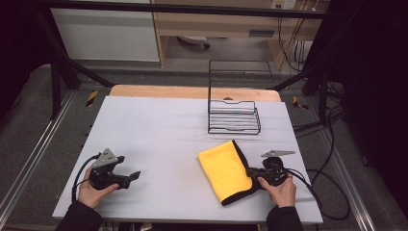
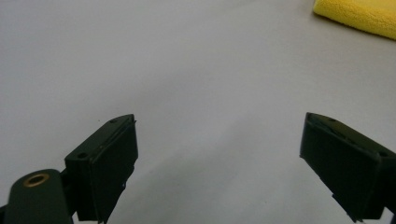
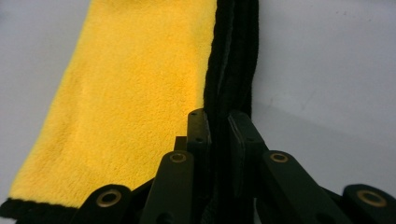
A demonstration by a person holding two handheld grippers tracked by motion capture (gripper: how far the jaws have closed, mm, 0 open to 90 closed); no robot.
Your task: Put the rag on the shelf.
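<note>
Right hand-held gripper (image 1: 251, 172): clenched on the black-trimmed edge of the yellow cloth (image 1: 222, 169); in the right gripper view (image 3: 218, 122) the two jaws stand close together with the dark hem pinched between them.
Left hand-held gripper (image 1: 135, 175): released; in the left gripper view (image 2: 218, 135) the jaws stand wide apart over bare counter (image 2: 187, 70), nothing between them.
Yellow cloth: folded, lying flat on the counter, directly ahead of the right hand-held gripper's jaws and extending away from them; well apart from the left hand-held gripper, at the far upper right of its view (image 2: 359, 14).
Wire rack (image 1: 234, 118): upright on the counter, beyond the cloth, farther from the right hand-held gripper.
</note>
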